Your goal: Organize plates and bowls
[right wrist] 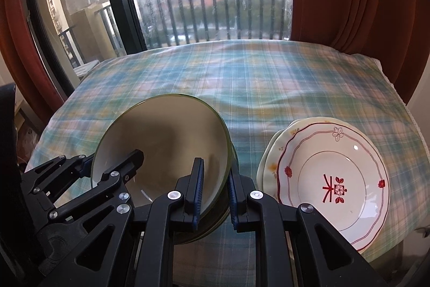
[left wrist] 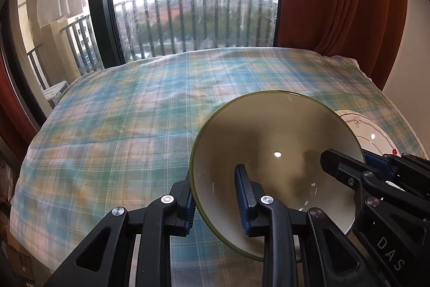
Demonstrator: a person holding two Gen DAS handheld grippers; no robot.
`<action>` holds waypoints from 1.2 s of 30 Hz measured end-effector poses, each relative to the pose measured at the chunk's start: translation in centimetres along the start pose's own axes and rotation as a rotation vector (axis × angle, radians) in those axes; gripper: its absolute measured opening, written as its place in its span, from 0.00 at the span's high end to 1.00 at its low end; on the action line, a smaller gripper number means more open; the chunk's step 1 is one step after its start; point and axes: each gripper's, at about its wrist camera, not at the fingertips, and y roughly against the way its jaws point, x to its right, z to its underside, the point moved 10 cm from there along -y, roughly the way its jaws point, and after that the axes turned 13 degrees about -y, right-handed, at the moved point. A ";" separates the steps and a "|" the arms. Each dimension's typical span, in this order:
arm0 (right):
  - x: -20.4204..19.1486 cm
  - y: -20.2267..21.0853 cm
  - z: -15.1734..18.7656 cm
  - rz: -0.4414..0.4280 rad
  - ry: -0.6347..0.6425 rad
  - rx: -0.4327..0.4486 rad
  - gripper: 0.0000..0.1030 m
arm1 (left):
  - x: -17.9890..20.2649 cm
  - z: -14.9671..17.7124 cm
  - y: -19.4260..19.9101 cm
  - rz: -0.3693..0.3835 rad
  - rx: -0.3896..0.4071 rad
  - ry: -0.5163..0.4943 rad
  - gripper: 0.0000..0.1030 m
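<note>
Gripping opposite sides of the bowl, left gripper and right gripper each straddle its rim (one finger inside, one outside). Just right of the bowl, stacked plates rest on the plaid tablecloth; beyond stands a balcony railing.

In the left wrist view, the bowl hides most of the patterned plate; only a sliver of its rim shows. The right gripper is cut off by the right edge. In the right wrist view, the top plate covers most of the plate beneath. Fingers conceal the bowl's lower wall; whether it touches the tablecloth cannot be determined.
</note>
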 end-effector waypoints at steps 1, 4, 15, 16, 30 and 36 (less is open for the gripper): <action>0.0 0.0 0.0 0.002 -0.004 0.007 0.78 | 0.1 0.1 -0.1 0.000 0.000 -0.002 0.77; 0.0 0.1 0.0 -0.003 -0.008 0.045 0.77 | 0.1 0.3 -0.3 0.029 -0.008 0.015 0.70; -0.2 0.4 0.3 -0.019 0.025 0.041 0.72 | -1.0 0.6 -0.4 0.038 -0.002 0.041 0.43; -0.2 0.4 0.4 -0.018 0.024 0.040 0.72 | -1.0 0.8 -0.5 0.036 -0.005 0.037 0.42; -0.9 1.2 -1.2 0.225 0.091 0.160 0.35 | 0.0 0.3 -0.8 0.125 0.021 0.041 0.35; 0.1 0.0 -1.4 0.228 0.039 0.116 0.35 | -0.2 0.2 -1.1 0.154 0.022 0.042 0.32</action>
